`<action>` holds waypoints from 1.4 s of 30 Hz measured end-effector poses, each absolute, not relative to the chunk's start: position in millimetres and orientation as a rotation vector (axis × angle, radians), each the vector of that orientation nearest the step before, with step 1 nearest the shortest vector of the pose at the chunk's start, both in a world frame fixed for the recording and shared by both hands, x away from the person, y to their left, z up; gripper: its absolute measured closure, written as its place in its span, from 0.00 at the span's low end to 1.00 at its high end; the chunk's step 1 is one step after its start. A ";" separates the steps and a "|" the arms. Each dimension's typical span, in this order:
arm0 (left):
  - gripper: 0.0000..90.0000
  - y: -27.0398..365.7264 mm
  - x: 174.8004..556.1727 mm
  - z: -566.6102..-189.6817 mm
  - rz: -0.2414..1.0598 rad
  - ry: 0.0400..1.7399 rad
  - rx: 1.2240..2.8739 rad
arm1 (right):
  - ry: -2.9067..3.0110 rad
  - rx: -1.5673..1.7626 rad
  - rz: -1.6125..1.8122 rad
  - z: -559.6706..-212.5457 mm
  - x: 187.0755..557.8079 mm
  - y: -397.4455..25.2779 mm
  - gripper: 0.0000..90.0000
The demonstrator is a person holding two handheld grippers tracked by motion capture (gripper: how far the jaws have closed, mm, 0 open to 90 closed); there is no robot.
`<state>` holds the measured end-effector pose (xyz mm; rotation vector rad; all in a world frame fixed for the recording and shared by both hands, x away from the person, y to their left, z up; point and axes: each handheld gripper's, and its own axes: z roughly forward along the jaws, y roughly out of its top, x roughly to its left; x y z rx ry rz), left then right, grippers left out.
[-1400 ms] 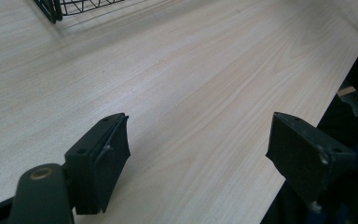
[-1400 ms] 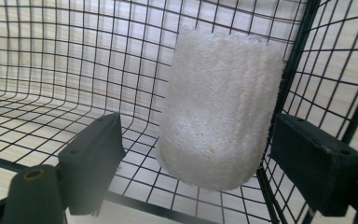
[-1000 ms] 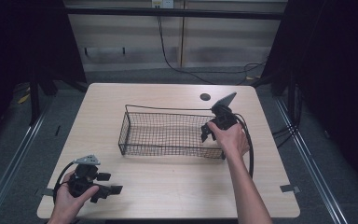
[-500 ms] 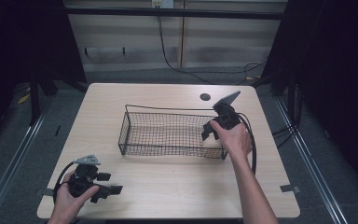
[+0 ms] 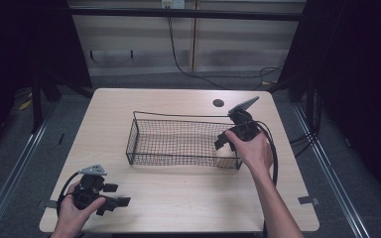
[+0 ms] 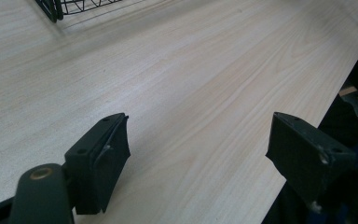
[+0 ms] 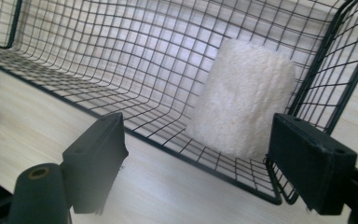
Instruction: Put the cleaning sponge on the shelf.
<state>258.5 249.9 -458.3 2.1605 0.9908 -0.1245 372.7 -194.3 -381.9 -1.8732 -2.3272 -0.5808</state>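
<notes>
High view: pale wood table (image 5: 178,196) in a dark room — both grippers' fingers gape wide, holding nothing.

Overhead view; two close basket (image 5: 183,144)-level views.

The surface (image 5: 178,198) in front of me is pale wood grain with rounded corners, and a small dark round hole (image 5: 218,103) sits near its far edge. A black wire basket (image 5: 178,144) stands directly on it, a little past the middle toward my right side. My left hand-held gripper (image 5: 110,201) rests on the surface at the near left corner, well apart from the basket. Grey floor (image 5: 30,163) surrounds the surface.
</notes>
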 end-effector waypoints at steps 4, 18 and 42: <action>0.23 250.2 258.3 -458.1 -0.124 0.989 2.160 | -2.360 -1.845 -0.602 -381.5 365.7 -190.9 0.22; 0.23 249.6 258.4 -458.5 -0.124 0.992 2.163 | -2.397 -1.735 -0.776 -379.3 327.6 -189.9 0.24; 0.23 249.7 258.5 -459.2 -0.126 0.995 2.160 | -2.462 -1.563 -0.906 -415.9 265.8 -191.2 0.29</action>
